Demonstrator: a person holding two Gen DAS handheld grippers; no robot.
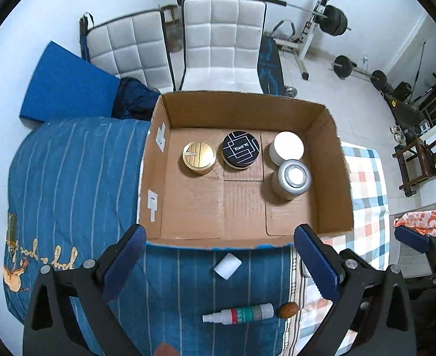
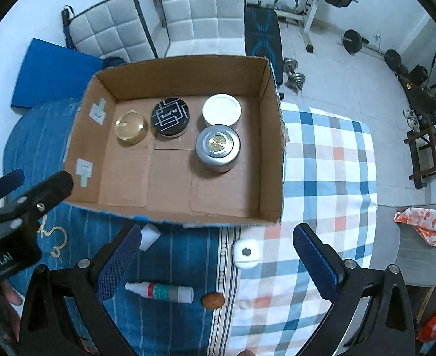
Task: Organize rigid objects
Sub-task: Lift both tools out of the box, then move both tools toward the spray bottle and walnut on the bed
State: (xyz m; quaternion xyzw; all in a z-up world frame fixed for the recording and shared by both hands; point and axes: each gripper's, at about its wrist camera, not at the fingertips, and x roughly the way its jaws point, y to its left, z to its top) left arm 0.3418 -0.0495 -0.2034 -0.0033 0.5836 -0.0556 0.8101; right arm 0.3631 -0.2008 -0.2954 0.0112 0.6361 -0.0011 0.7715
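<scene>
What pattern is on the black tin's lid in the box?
White angular line design with lettering on the black tin; clearest in the left wrist view.

The cardboard box (image 1: 333, 160) is plain brown. Inside it, the round tin (image 1: 199, 154) nearest the box's left wall is gold, and the tin (image 1: 241, 149) beside it is black with thin white lines. Towards the box's right wall, one jar (image 1: 286, 147) has a white lid and another jar (image 1: 294, 176) has a silver lid. In front of the box, the bed cover (image 1: 69, 178) is blue with pale stripes. To the right of the box, the sheet (image 2: 330, 160) is checked in white, blue, grey and orange.
</scene>
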